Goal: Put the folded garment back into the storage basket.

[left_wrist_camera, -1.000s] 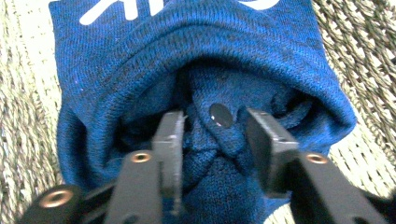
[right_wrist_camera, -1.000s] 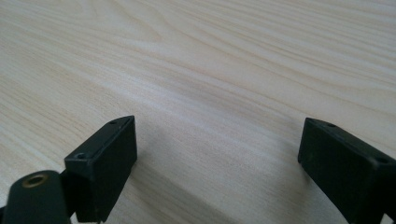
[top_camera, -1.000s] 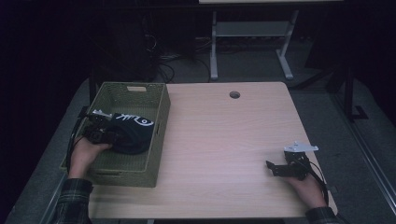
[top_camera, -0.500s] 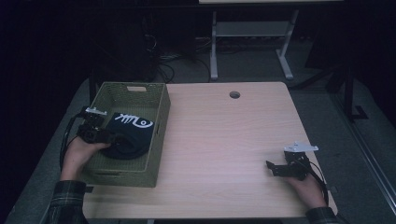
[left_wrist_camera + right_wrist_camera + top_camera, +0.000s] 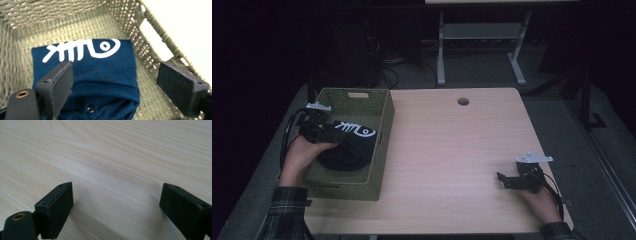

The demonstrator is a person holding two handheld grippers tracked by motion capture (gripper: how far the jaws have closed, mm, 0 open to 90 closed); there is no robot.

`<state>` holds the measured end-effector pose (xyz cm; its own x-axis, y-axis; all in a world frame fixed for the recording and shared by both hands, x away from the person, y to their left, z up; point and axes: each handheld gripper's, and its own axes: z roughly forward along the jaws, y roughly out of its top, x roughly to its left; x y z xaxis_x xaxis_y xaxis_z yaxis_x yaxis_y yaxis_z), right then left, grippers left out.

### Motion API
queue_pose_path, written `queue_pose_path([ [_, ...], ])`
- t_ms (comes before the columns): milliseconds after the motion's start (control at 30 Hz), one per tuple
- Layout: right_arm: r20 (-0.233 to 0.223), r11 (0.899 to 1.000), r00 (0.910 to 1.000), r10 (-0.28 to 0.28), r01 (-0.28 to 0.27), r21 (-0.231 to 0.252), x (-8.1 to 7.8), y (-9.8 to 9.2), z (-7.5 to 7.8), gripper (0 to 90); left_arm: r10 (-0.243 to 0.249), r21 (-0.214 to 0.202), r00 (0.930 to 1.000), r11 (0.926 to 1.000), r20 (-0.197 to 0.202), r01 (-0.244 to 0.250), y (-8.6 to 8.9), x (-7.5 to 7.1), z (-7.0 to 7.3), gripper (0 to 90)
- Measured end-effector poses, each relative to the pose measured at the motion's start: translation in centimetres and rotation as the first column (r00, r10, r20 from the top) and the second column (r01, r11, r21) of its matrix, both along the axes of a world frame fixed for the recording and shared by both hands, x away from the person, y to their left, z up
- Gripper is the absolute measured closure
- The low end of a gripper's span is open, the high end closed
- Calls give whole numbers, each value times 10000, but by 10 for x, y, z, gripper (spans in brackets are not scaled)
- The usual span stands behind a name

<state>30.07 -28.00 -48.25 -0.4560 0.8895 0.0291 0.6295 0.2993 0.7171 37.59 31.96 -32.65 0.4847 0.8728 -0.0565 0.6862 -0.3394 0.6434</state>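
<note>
One folded navy shirt lies in the basket, soft, light and floppy; best pinched at a folded edge. Left gripper has just opened wide above it, empty; right gripper gapes empty over the table

Folded navy shirt in woven basket, fingers spread wide above it

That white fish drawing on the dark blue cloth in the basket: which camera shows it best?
The left gripper view: the fish drawing lies whole and sharp on the blue cloth. The high view shows it small, beside the left gripper. The right gripper view faces bare table.
</note>
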Motion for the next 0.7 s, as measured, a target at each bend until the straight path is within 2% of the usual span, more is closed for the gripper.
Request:
queue_pose_path([
  [100,1,10000,10000,0,0,-1,0,0,0,114,-184,-228,9998,9996,107,187,-7,0,3,130],
  [233,1,10000,10000,1,-1,-1,0,0,0,114,-500,-260,9986,9984,190,505,-17,-1,7,130],
  [400,34,10000,10000,18,-18,-21,0,0,0,114,-672,-405,9971,9968,345,685,-27,0,11,131],
  [533,39,10000,10000,29,-29,-19,0,0,0,114,-994,-700,9934,9922,563,1033,-42,0,14,132],
  [700,41,10000,10000,30,-30,-20,0,0,0,114,-1326,-787,9886,9873,719,1381,-60,1,17,132],
])
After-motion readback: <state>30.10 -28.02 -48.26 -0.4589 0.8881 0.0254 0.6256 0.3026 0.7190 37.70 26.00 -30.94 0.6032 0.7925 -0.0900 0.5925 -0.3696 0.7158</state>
